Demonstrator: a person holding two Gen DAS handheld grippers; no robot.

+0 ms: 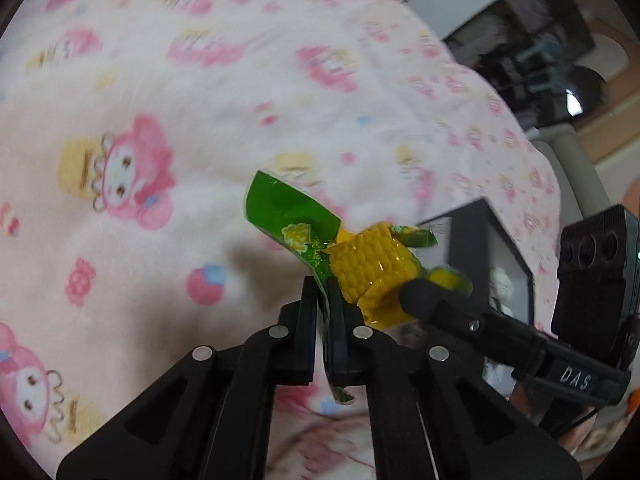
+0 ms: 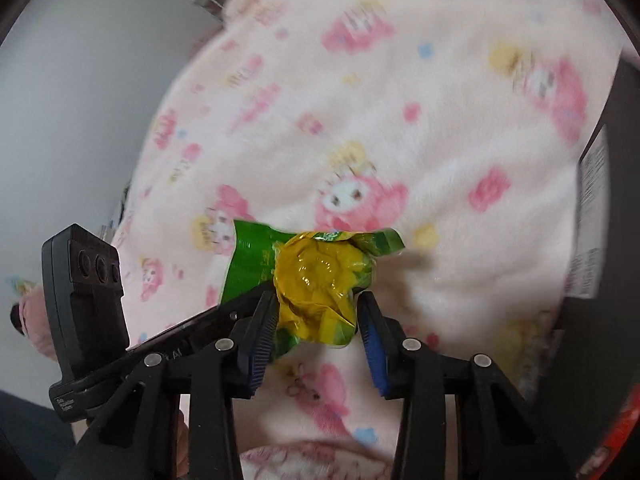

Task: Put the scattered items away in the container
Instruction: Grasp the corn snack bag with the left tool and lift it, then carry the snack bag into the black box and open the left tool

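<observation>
A vacuum-packed corn cob (image 1: pixel 372 268) in a green and yellow wrapper hangs above the pink cartoon blanket (image 1: pixel 180 92). My left gripper (image 1: pixel 320 292) is shut on the wrapper's green flap. In the right wrist view the cob's yellow end (image 2: pixel 316 276) sits between the blue pads of my right gripper (image 2: pixel 316 312), and both pads touch the wrapper. One of the right gripper's fingers (image 1: pixel 420 296) shows in the left wrist view, against the cob's end. The left gripper's body (image 2: pixel 84 292) reaches in from the left of the right wrist view.
A black box (image 1: pixel 492 240) with an open side stands on the blanket just right of the cob; a black box with a white label (image 2: pixel 592 220) is at the right edge of the right wrist view. The blanket (image 2: pixel 400 120) ends at a grey wall (image 2: pixel 80 120) on the left.
</observation>
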